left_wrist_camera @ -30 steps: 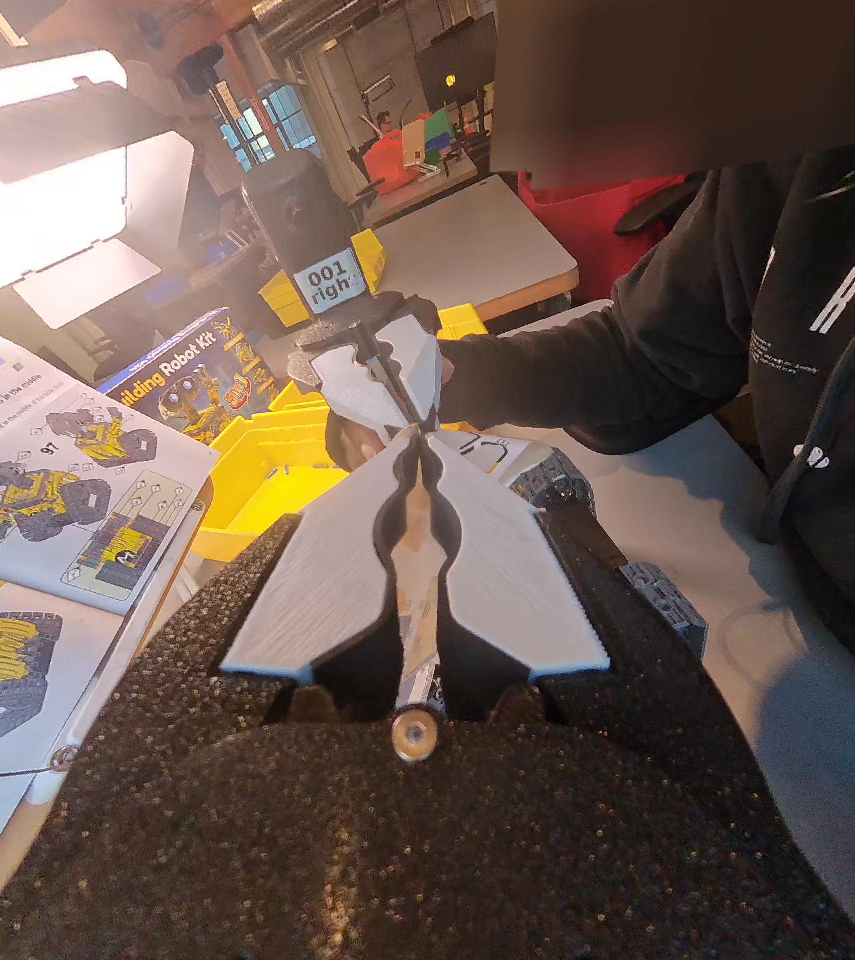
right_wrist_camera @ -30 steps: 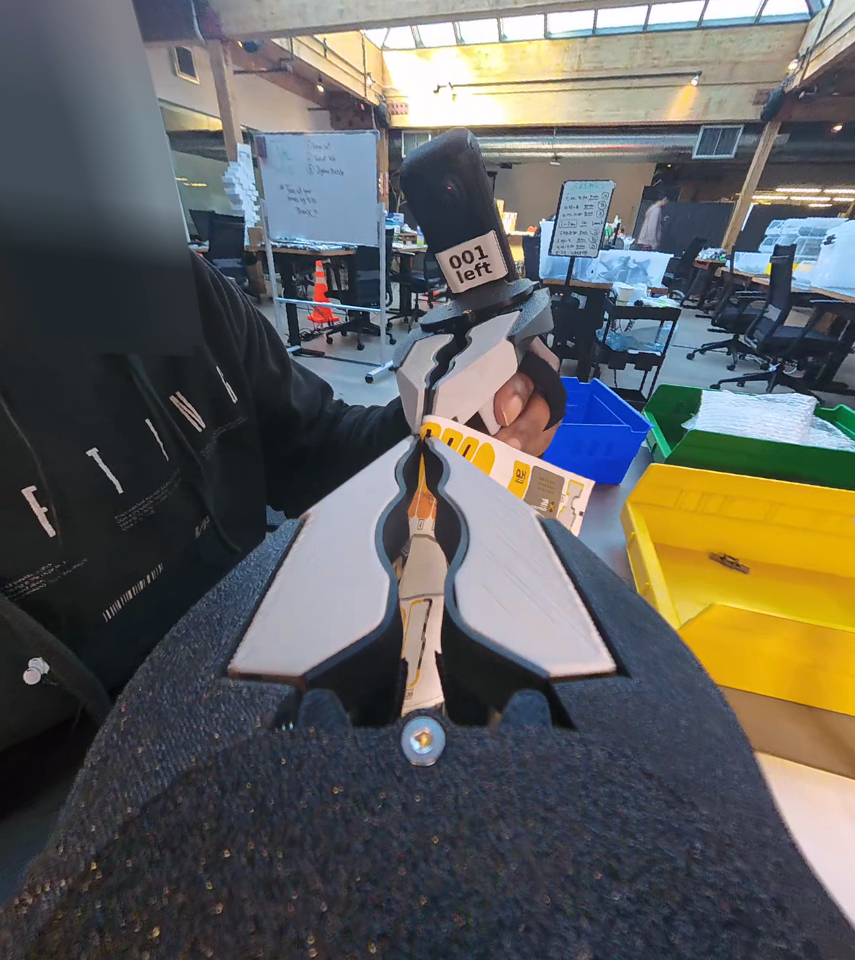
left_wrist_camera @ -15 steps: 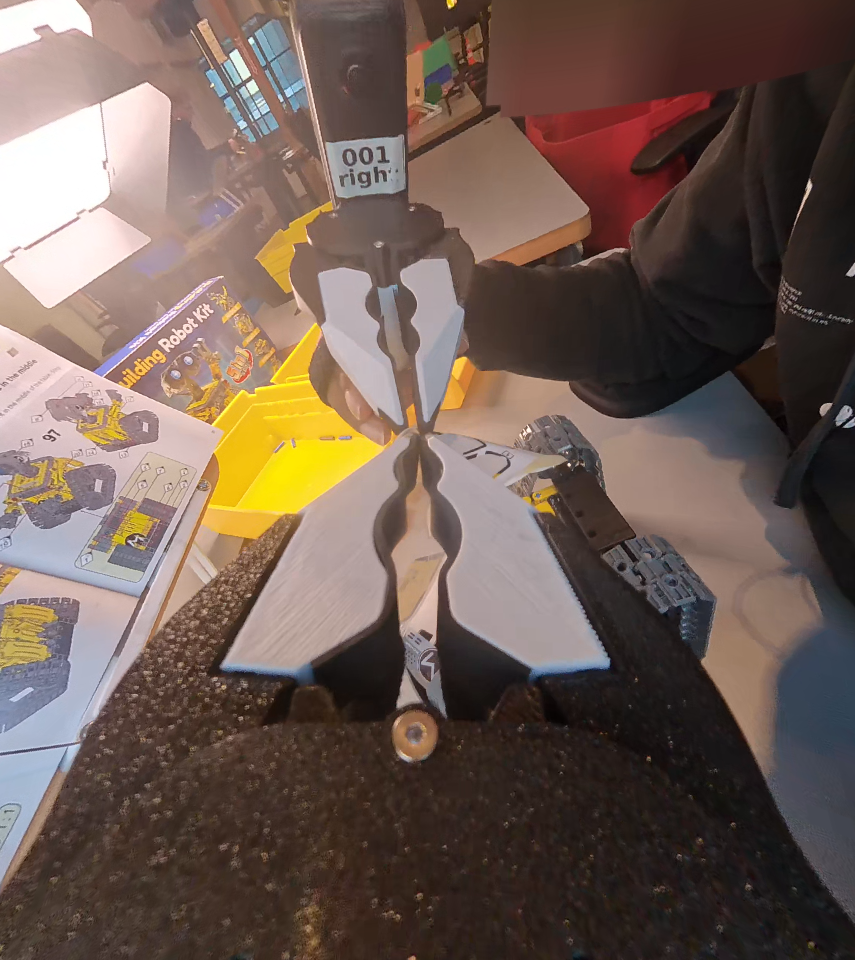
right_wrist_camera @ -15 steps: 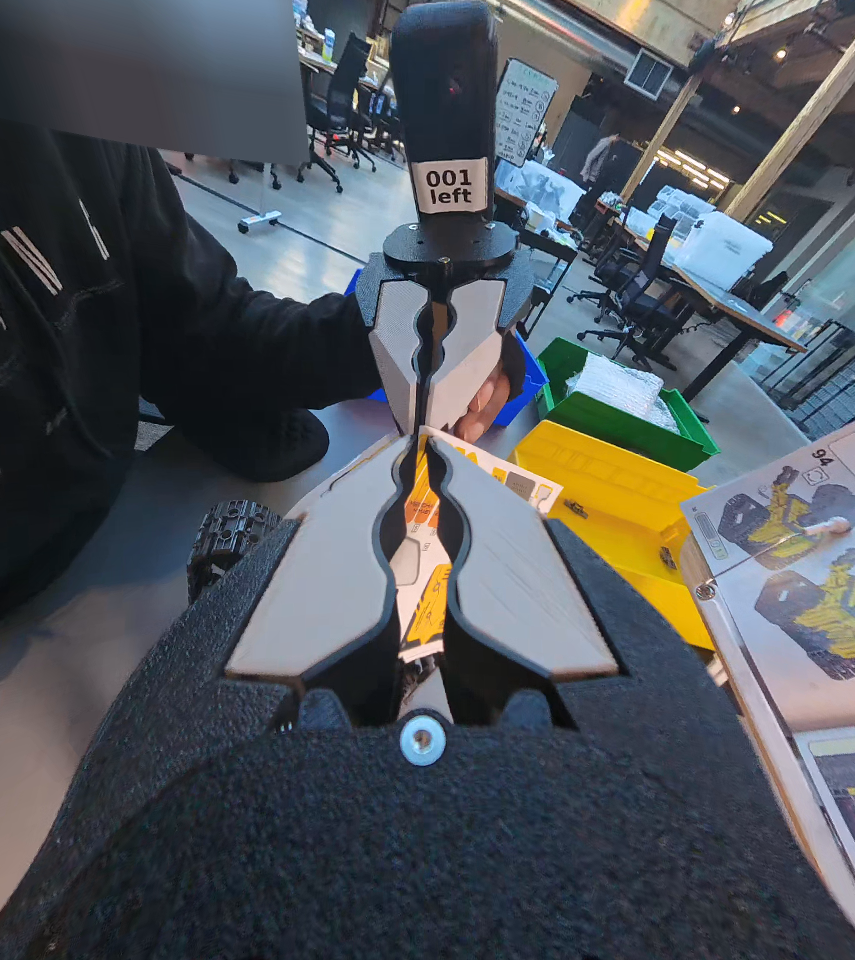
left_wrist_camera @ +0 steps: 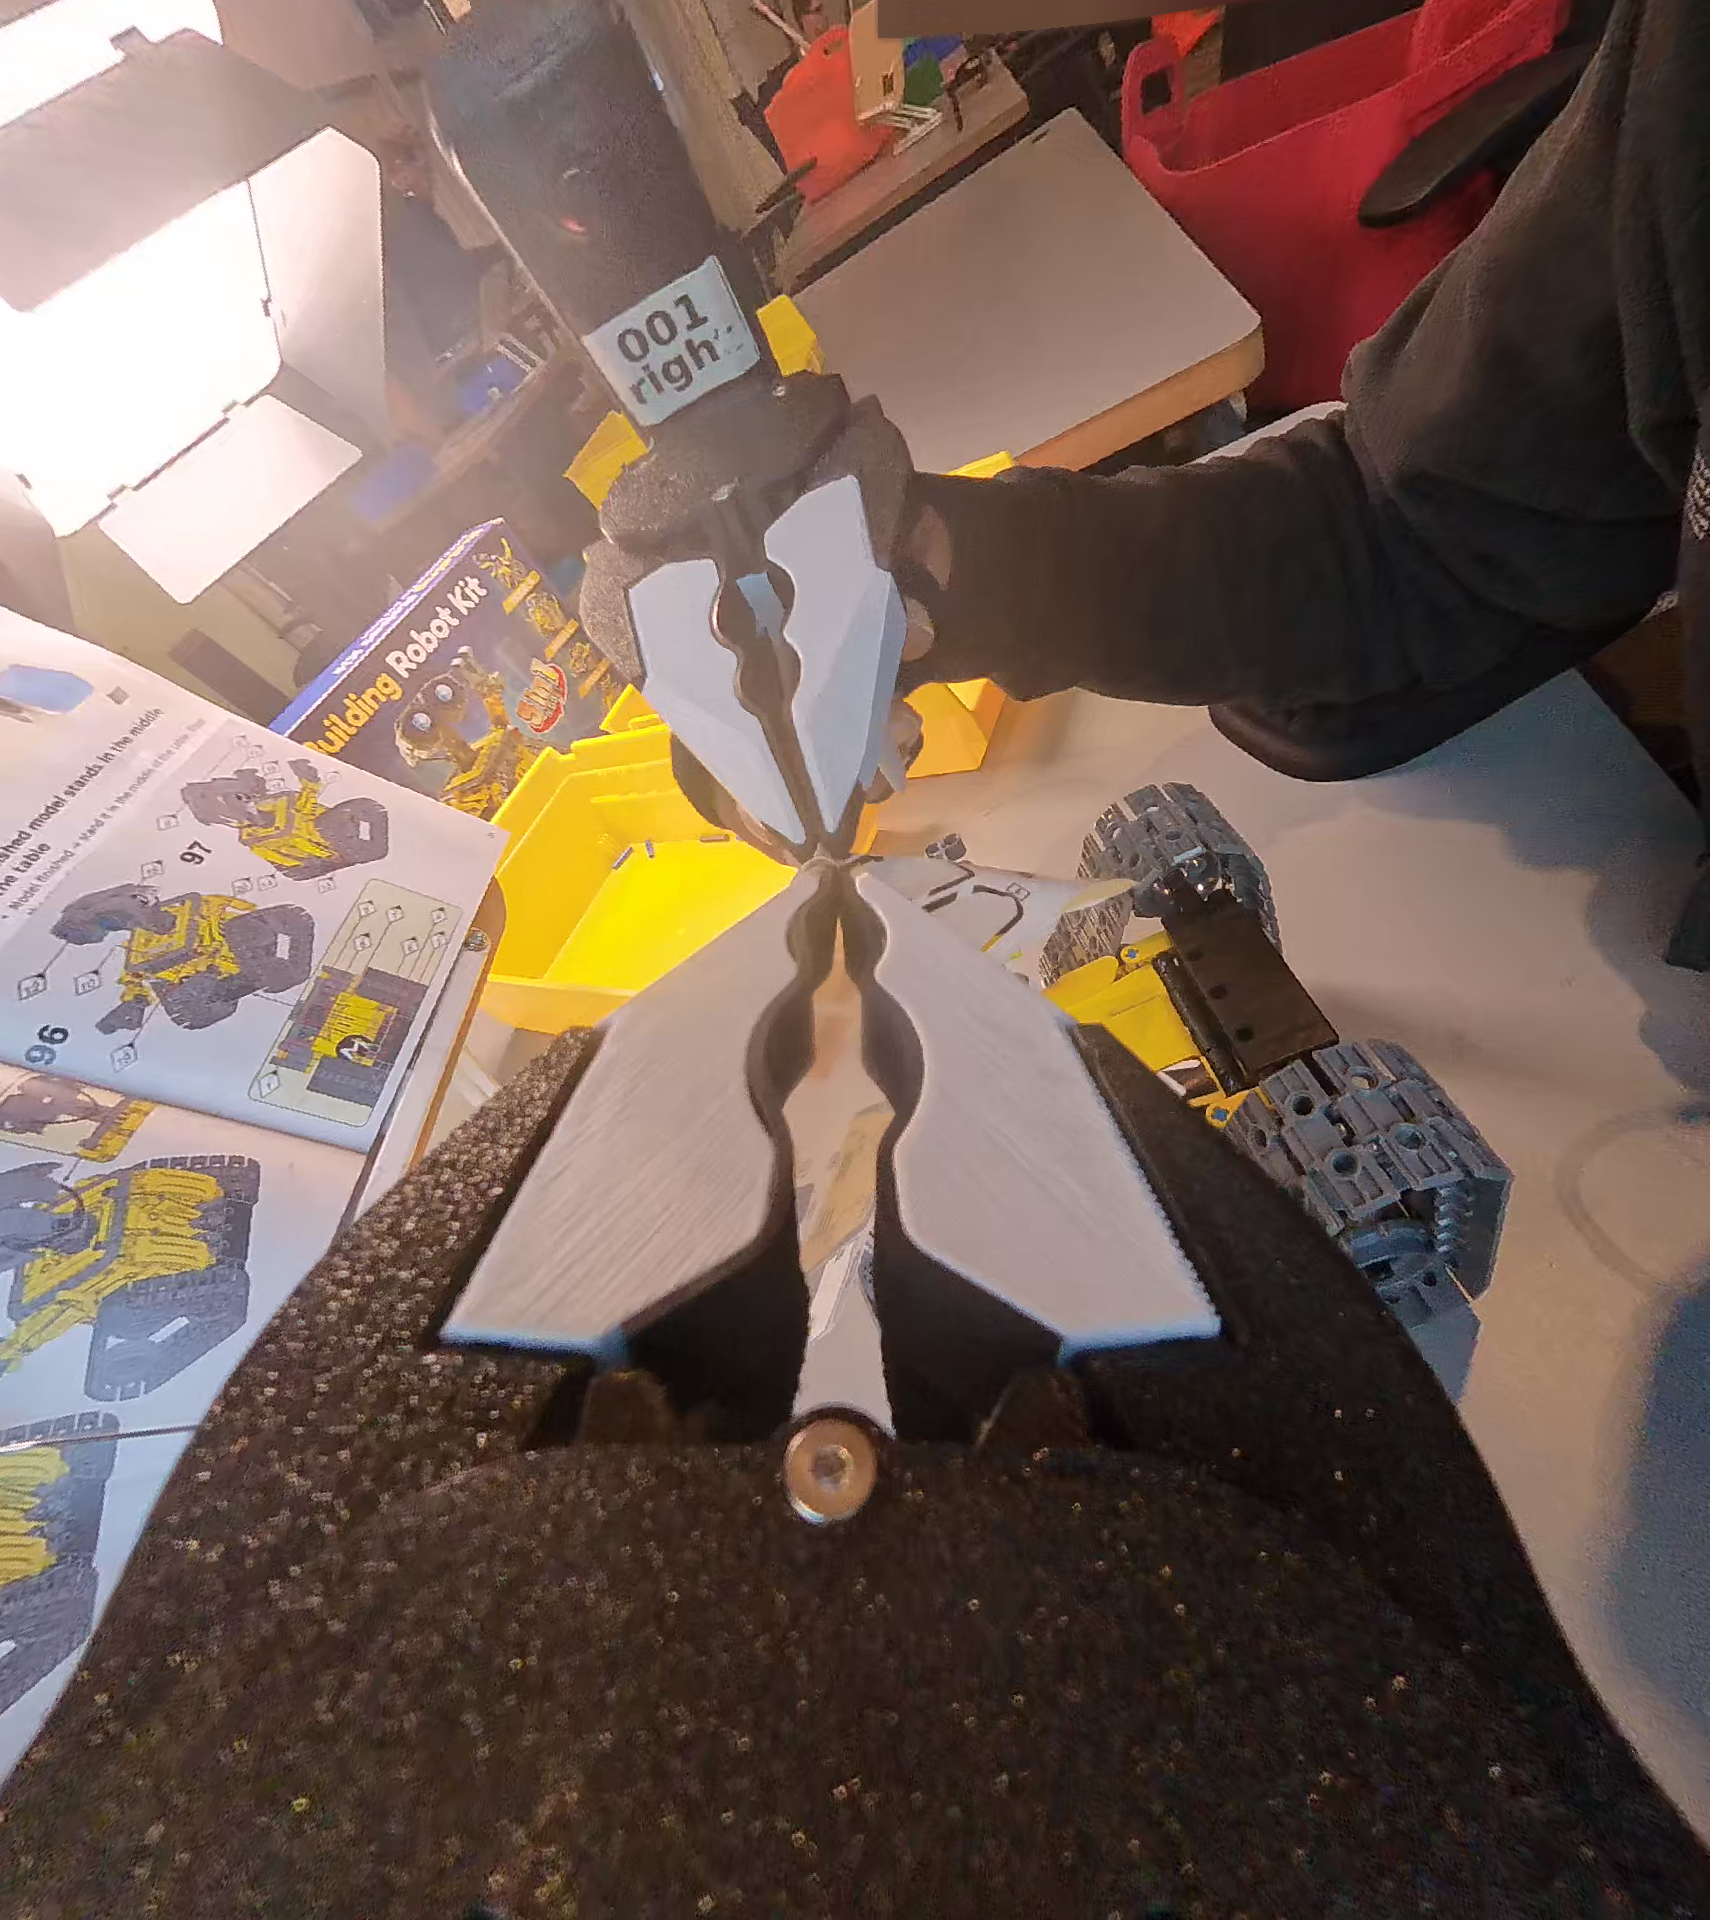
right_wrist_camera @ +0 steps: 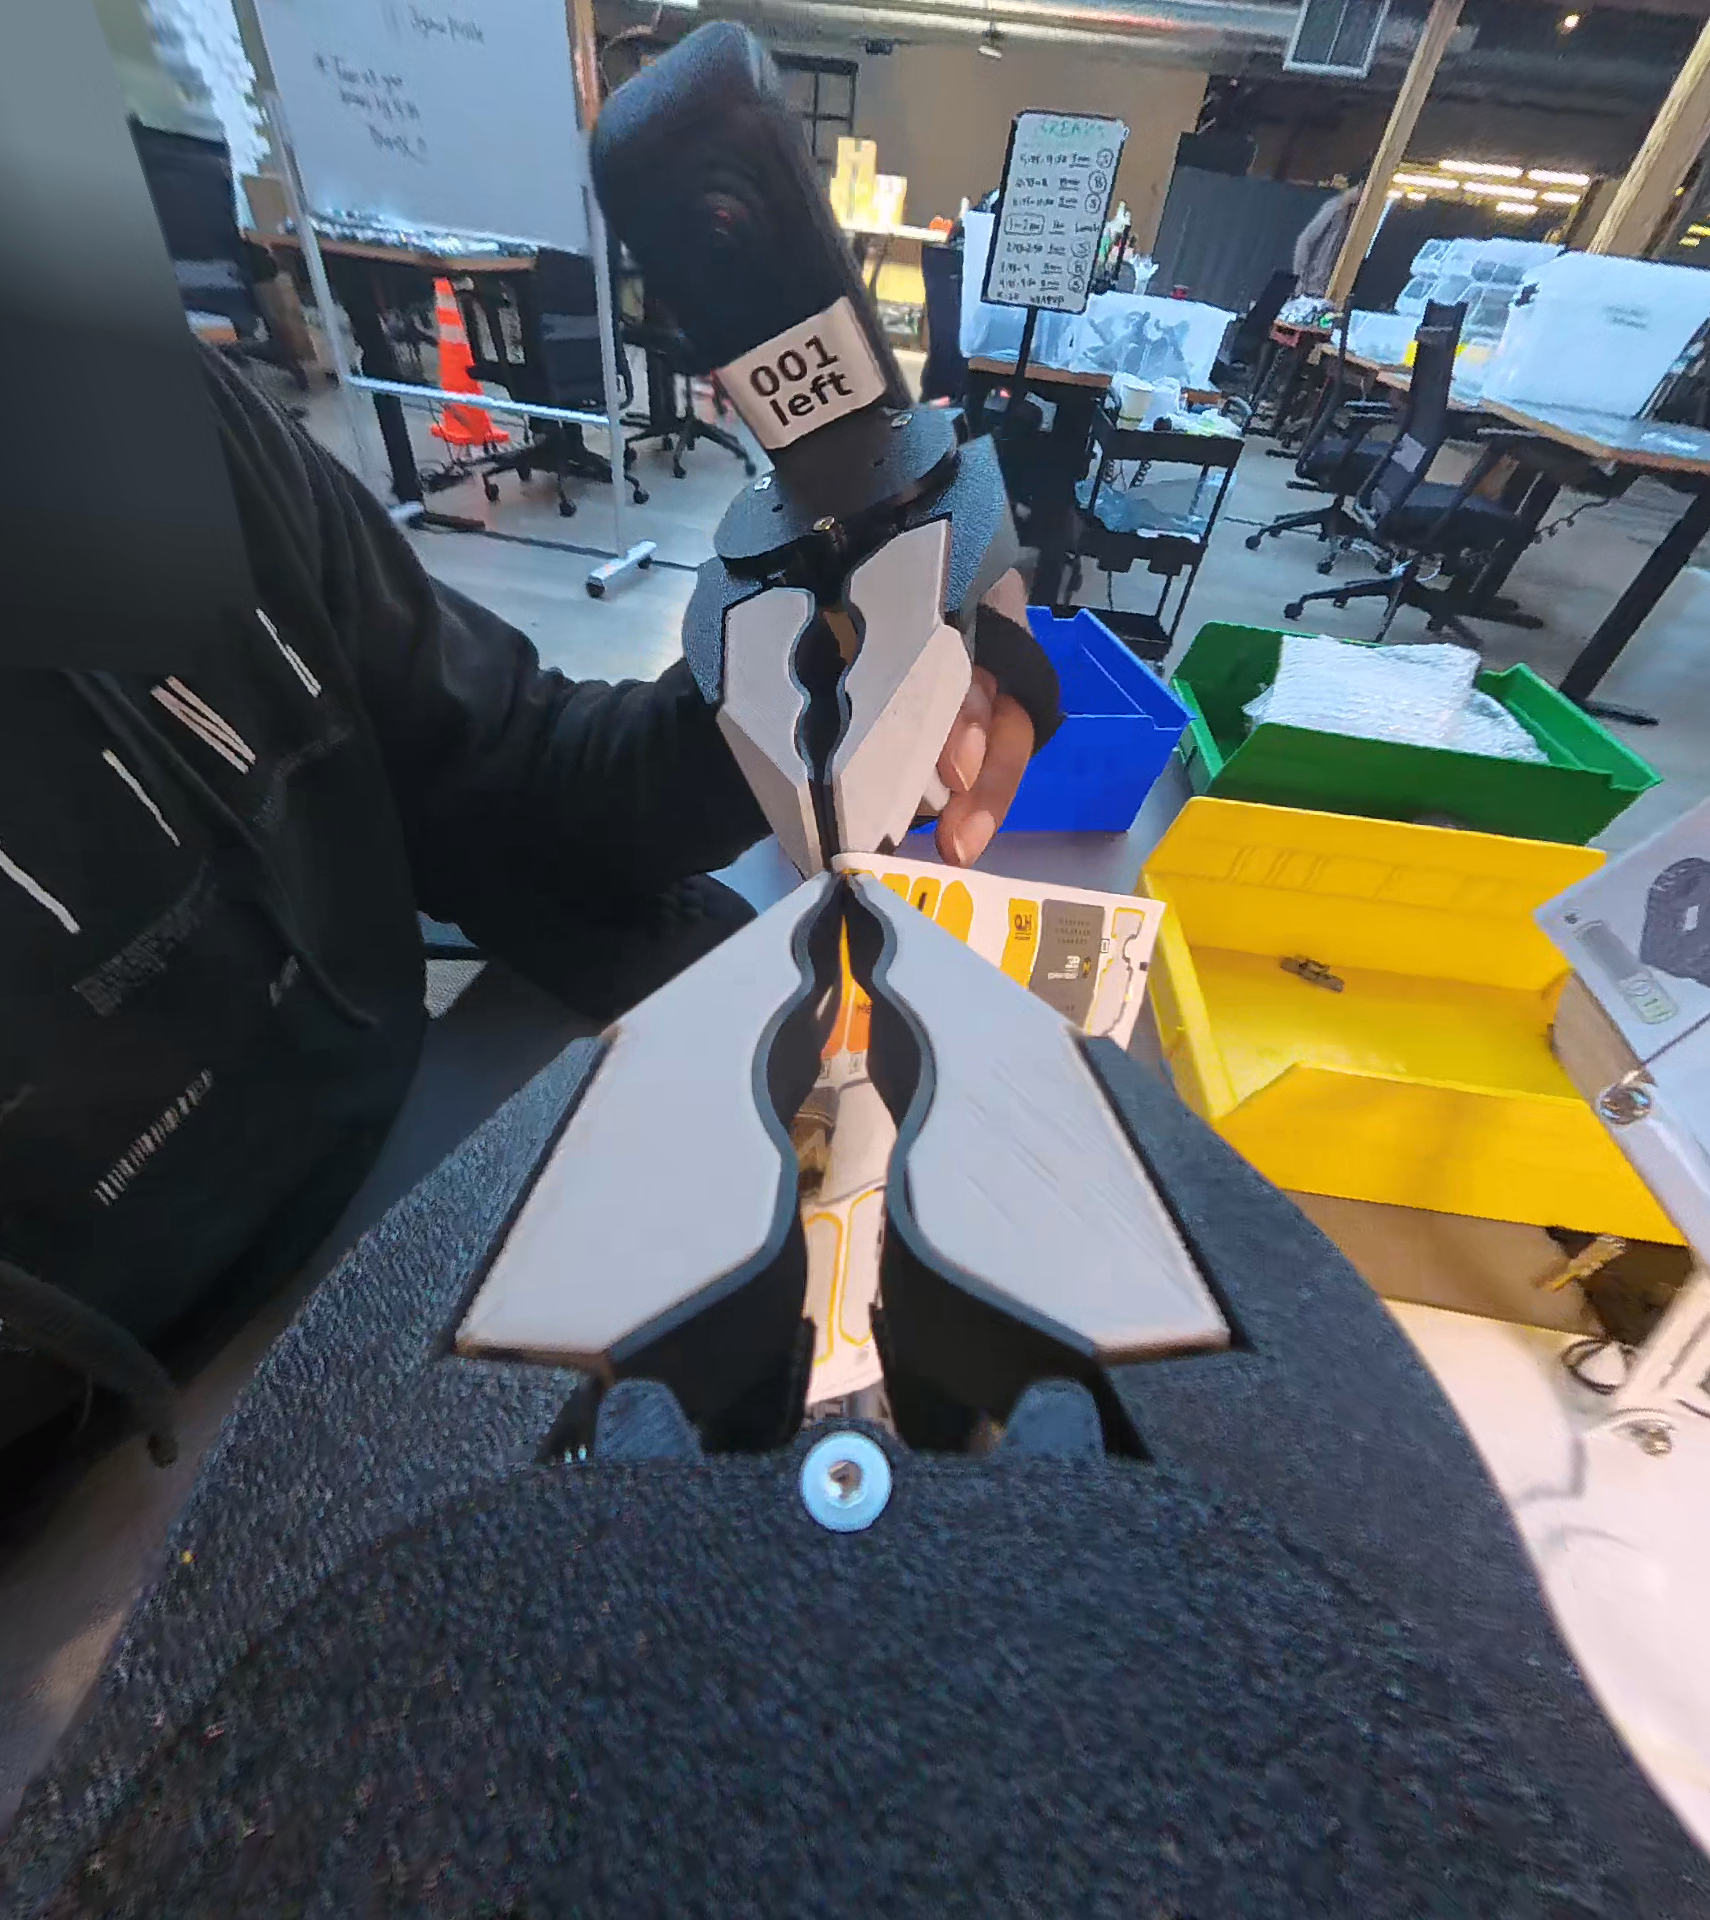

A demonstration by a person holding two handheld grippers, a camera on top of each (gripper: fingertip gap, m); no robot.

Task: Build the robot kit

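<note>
Wide-angle views with strong barrel distortion at the edges. Left wrist view: an overexposed rectangular white panel lamp (left_wrist_camera: 72,301) at upper left casts warm glare over the open printed instruction booklet (left_wrist_camera: 165,935); soft shadows fall rightward. Right wrist view: dimmer, even overhead light, slight motion blur
</note>
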